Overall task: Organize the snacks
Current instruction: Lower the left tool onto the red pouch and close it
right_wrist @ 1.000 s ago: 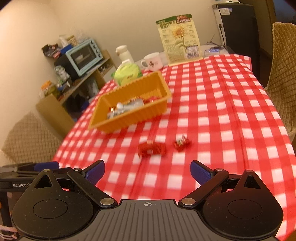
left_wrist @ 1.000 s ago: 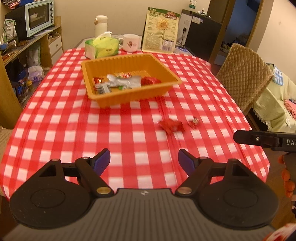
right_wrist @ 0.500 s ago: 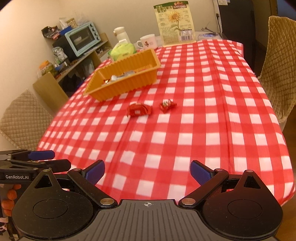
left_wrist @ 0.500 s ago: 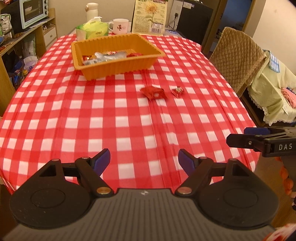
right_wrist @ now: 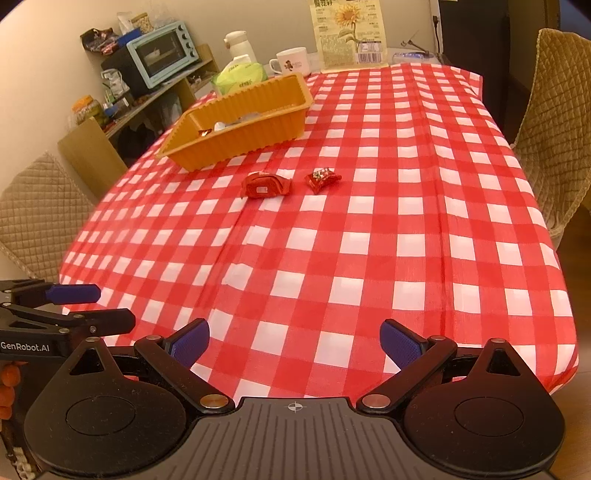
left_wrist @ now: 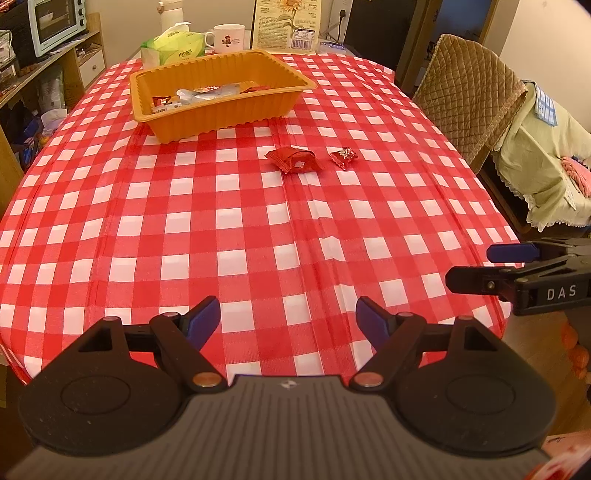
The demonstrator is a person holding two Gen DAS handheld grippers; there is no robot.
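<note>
Both claws are spread wide with nothing between their blue pads. Left claw (left_wrist: 288, 315) hangs over the near edge of the table (left_wrist: 184, 229); right claw (right_wrist: 293, 339) hangs over the same edge, toward the near right corner, and also shows side-on at the right border of the left view (left_wrist: 517, 269). Left claw likewise shows at the lower left of the right view (right_wrist: 70, 306).

Two snacks lie loose on the checked cloth around the table's middle, just beside each other but apart: a flat red packet (left_wrist: 295, 159) (right_wrist: 265, 185) and, to its right, a small red candy (left_wrist: 343, 157) (right_wrist: 321, 178). Both are well apart from the claws.

Toward the far left of the table stands an orange tray (left_wrist: 229, 109) (right_wrist: 240, 136), holding several wrapped snacks (left_wrist: 207, 94); from the right view only a few wrappers peek over its wall.

Behind the tray, at the far edge, stand a green tissue pack (left_wrist: 173, 44), a white mug (left_wrist: 229, 37) and an upright sunflower bag (right_wrist: 349, 33). A quilted chair (left_wrist: 469, 88) stands at the right edge. A shelf with a pale blue oven (right_wrist: 162, 51) stands off the left side.
</note>
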